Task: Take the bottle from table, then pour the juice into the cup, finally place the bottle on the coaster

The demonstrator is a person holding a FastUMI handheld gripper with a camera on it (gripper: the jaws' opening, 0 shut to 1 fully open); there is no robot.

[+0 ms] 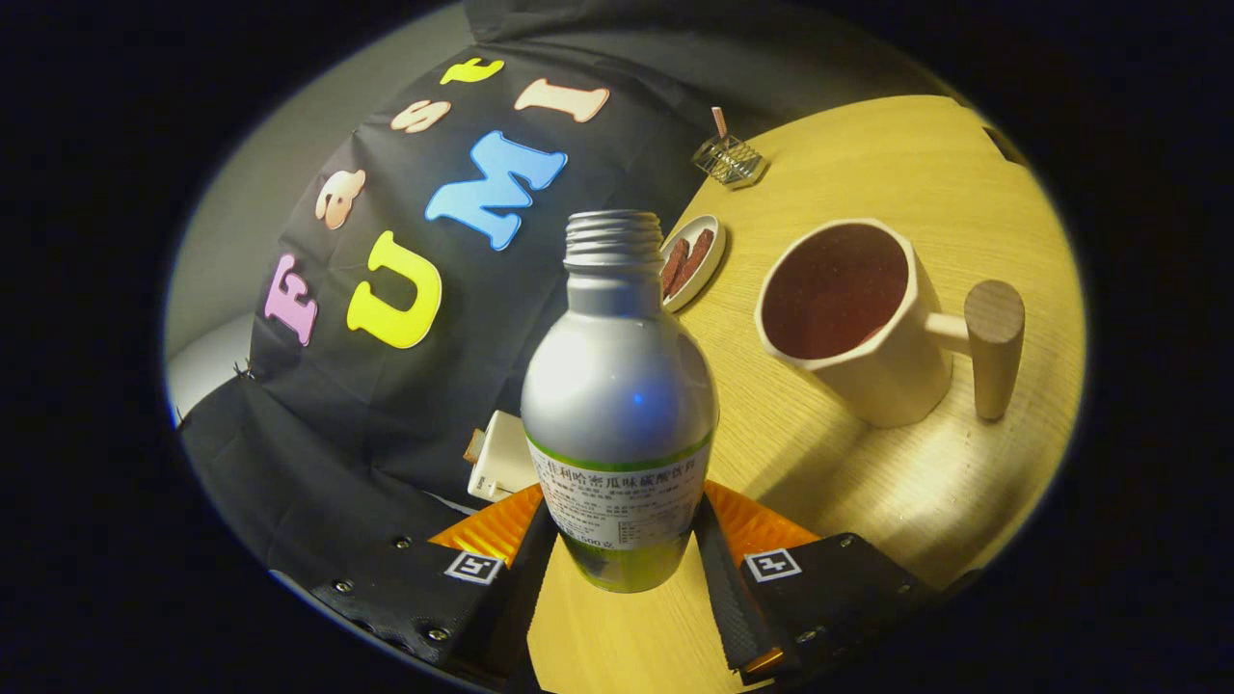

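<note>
Two of three steps look done: the gripper (pixel 625 554) pinches the uncapped silver bottle (pixel 620 405) between both fingers, tilted, with the cup (pixel 848 323) to its right already holding dark juice, leaving only the coaster, which I cannot make out.

Small dish (pixel 706 253) (two brown sticks), wire basket (pixel 729 158), white box (pixel 501 459).

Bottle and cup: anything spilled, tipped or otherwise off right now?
Nothing stands out. The bottle sits between the tongs, both fingers pressed on its lower body, cap off. The cup stands upright on the table beyond, dark liquid inside, no spill around it. An orange coaster lies behind the bottle.
</note>
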